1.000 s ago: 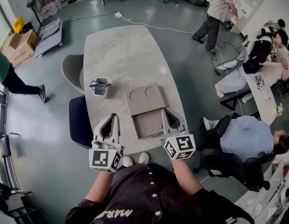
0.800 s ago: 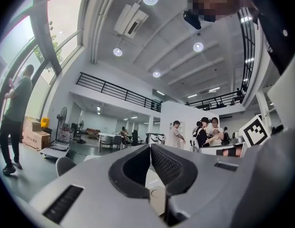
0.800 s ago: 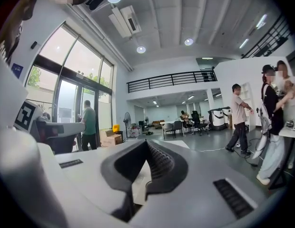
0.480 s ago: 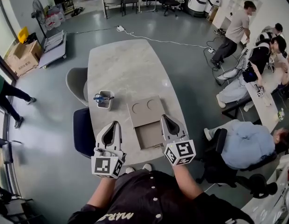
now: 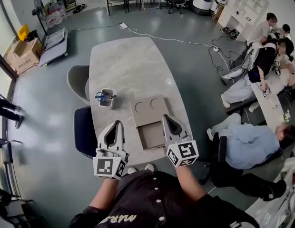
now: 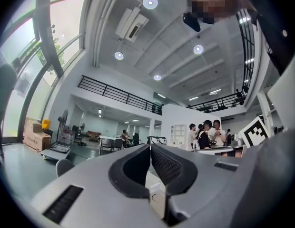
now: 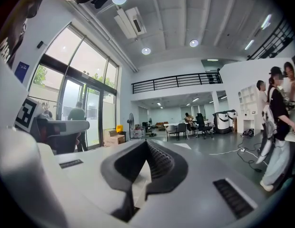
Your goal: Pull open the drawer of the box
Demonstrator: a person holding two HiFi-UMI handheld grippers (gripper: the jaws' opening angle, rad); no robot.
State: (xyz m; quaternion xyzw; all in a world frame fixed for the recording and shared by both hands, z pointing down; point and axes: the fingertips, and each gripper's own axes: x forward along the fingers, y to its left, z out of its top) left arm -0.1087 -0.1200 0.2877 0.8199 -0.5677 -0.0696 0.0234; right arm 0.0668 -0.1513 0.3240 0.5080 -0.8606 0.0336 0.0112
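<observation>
Nearest, left gripper: jaws together, empty, left of drawer.
Right gripper: jaws together, empty, beside drawer's right edge.
Drawer: centre frame, standing out of box toward person.
Change: drawer and grippers unmoved since a second ago; pull looks finished.

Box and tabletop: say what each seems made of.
Box: probably cardboard or fibreboard; flat matte grey-brown surface, two round recesses in the top. Tabletop: stone or stone-look laminate, cannot tell which; pale grey with faint veining, smooth.
</observation>
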